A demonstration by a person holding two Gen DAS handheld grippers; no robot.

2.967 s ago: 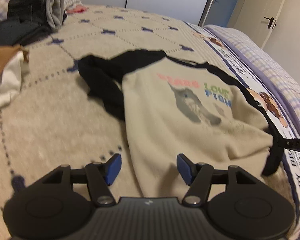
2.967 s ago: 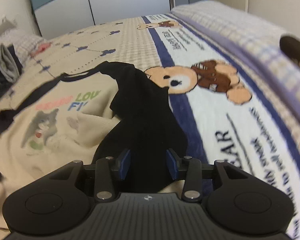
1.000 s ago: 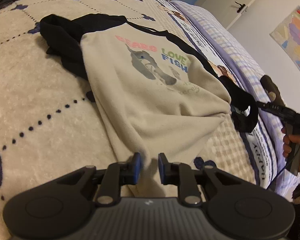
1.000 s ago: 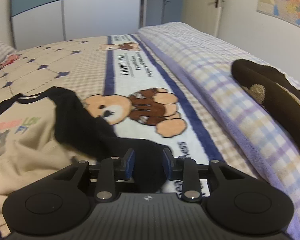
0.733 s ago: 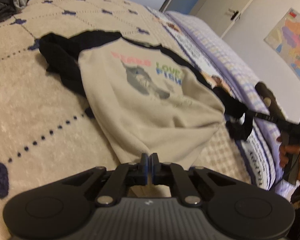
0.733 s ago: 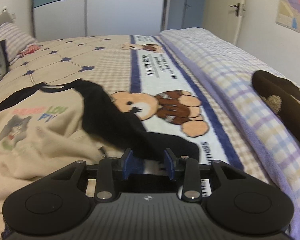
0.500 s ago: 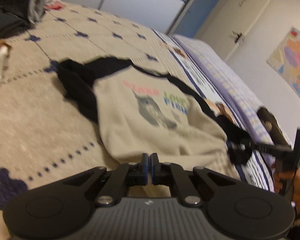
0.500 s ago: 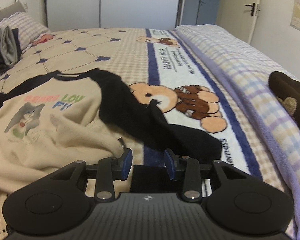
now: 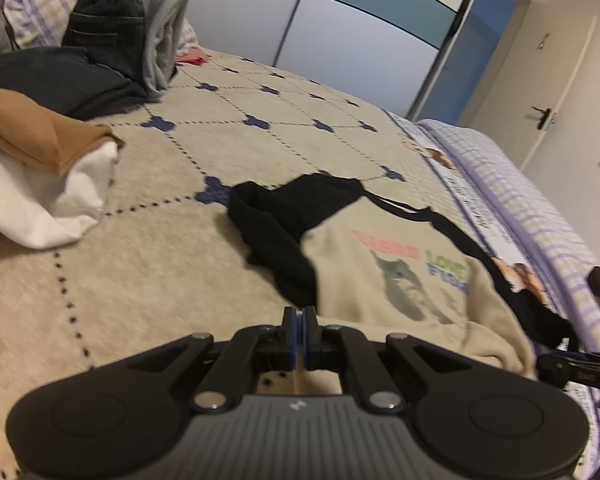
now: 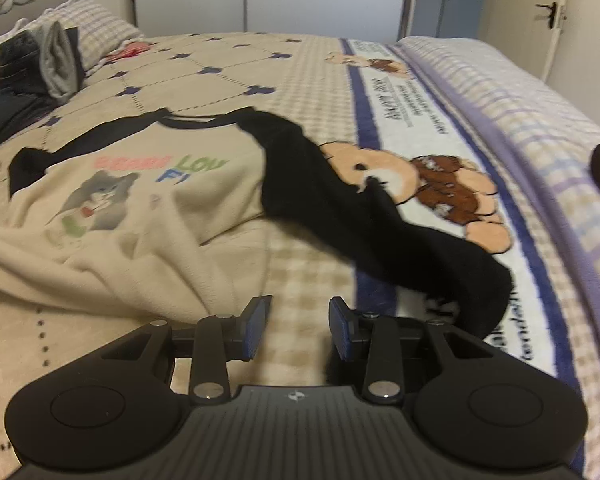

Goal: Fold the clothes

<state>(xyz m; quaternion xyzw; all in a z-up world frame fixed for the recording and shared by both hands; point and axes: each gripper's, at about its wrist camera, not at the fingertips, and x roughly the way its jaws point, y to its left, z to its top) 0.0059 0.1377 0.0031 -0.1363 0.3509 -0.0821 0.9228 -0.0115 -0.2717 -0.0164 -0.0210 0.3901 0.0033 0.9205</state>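
Sweatshirt is sprawled across the middle of the bedspread, cream body with a cat print and black sleeves. Left gripper at the bottom centre of its view is clenched tight on the cream hem, which shows pinched between the blue pads. Right gripper sits low in its frame with jaws apart and nothing between them; the black sleeve runs down just to its right. Pile of other clothes is in the upper left.
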